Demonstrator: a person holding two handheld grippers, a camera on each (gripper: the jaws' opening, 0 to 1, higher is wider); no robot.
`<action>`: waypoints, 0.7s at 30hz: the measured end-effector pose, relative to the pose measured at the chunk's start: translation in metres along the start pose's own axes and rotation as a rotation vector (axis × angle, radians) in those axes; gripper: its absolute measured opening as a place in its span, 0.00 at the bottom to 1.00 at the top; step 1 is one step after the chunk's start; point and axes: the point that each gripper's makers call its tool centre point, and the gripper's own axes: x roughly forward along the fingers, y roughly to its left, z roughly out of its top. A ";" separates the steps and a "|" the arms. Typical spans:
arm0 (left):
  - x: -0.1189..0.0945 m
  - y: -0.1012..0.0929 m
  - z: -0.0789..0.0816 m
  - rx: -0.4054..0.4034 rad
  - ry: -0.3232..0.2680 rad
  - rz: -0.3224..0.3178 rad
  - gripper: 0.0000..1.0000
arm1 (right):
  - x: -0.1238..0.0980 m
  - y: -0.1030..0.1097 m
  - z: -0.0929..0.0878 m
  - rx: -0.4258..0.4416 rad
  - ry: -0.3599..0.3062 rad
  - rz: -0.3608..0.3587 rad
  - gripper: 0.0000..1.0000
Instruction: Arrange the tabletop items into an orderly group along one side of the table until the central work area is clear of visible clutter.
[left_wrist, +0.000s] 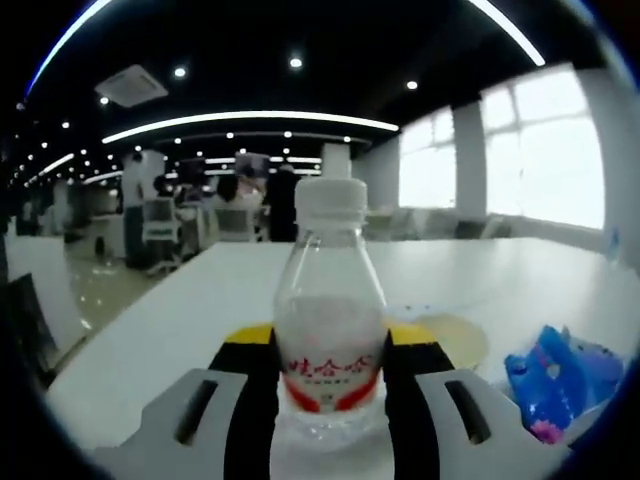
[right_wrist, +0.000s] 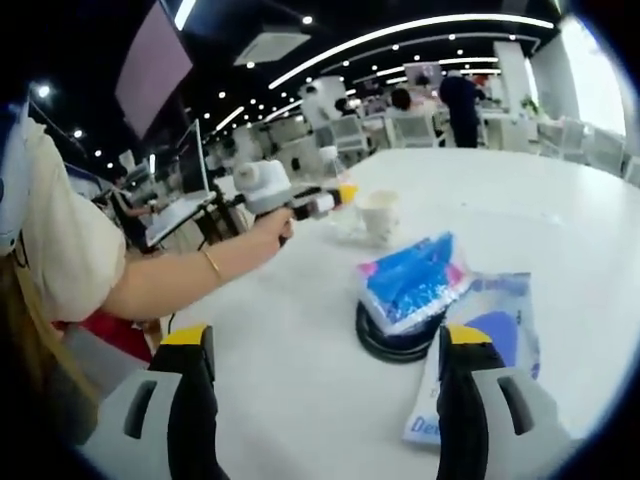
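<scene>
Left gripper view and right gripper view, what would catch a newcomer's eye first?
In the left gripper view, a clear water bottle with a white cap stands upright between the left gripper jaws, dead centre. In the right gripper view, a blue packet lies on a black round dish on the white table, ahead of the open right gripper.

In the right gripper view, at the left of the frame, the person wears a cream short sleeve (right_wrist: 60, 250), a thin gold bracelet (right_wrist: 213, 265) at the wrist, and something red (right_wrist: 120, 330) lower down. The right gripper (right_wrist: 330, 400) at the bottom has black jaws with yellow tips on pale grey slotted mounts. The left gripper (left_wrist: 330, 400) looks alike: black, yellow-tipped, grey slotted bases.
</scene>
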 end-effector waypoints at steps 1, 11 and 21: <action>0.000 0.000 0.000 0.004 -0.001 0.004 0.37 | 0.000 0.000 0.000 0.001 0.002 -0.002 0.91; -0.002 -0.001 0.001 0.013 -0.005 0.050 0.37 | 0.001 -0.004 0.000 0.014 0.000 -0.012 0.92; -0.002 0.002 0.002 -0.030 0.001 0.067 0.38 | 0.008 -0.006 -0.008 0.095 0.003 0.008 0.93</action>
